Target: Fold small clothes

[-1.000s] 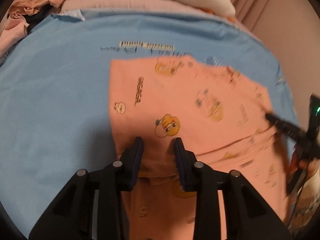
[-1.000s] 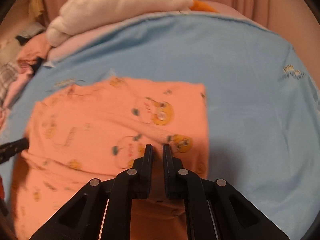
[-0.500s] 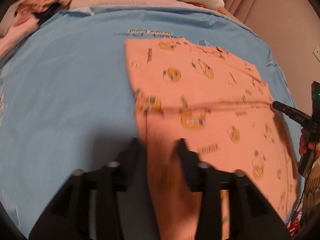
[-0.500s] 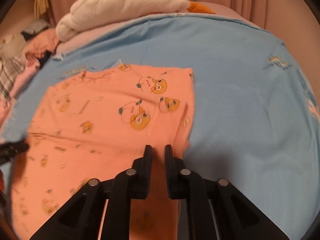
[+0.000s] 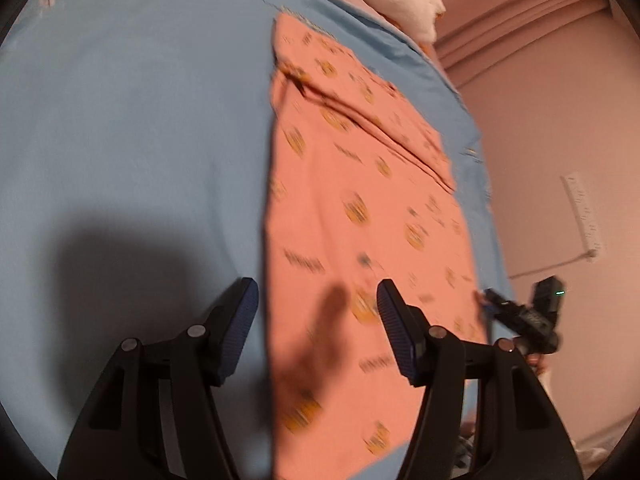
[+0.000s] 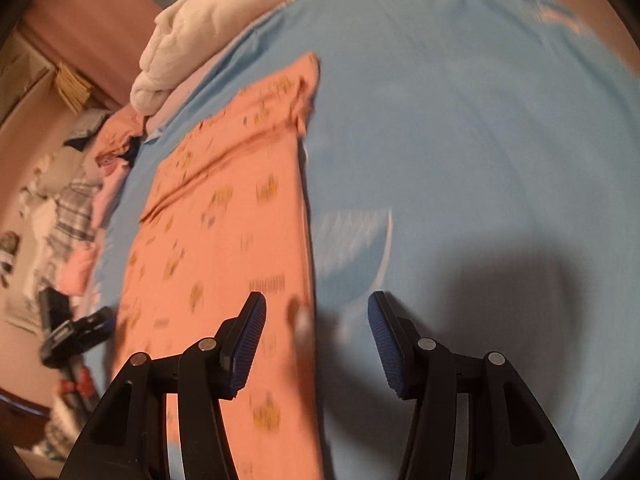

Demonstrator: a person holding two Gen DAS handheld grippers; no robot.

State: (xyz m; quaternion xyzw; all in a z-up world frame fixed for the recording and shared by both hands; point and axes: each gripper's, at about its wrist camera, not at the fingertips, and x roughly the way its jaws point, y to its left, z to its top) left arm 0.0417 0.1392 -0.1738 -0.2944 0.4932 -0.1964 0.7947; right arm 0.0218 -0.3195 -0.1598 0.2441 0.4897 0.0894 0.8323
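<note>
Two black two-finger grippers with blue ribbed pads hover over one salmon-orange cotton garment printed with small yellow cartoon figures and dark lettering, which lies spread flat on a pale blue bedsheet. Both sets of fingers stand wide apart and neither has cloth between them.

Seen from the left gripper, the garment stretches away ahead of the fingers as a long panel. Its straight left edge runs just inside the left pad, while the right pad sits over the printed fabric. A raised crease crosses the cloth far ahead, towards the top end. Beyond the garment's right edge, to the right of the fingers, the other gripper's black tip and its green-lit body show against a pink wall.

Seen from the right gripper, the same garment lies ahead and to the left. Its straight right edge passes between the two pads, closer to the left one, and the right pad hangs over bare blue sheet. A blurred whitish print marks the sheet just ahead of the gap. Far ahead and left, a cream fluffy blanket is heaped past the sheet's edge, with a pile of pink and striped clothes further left
</note>
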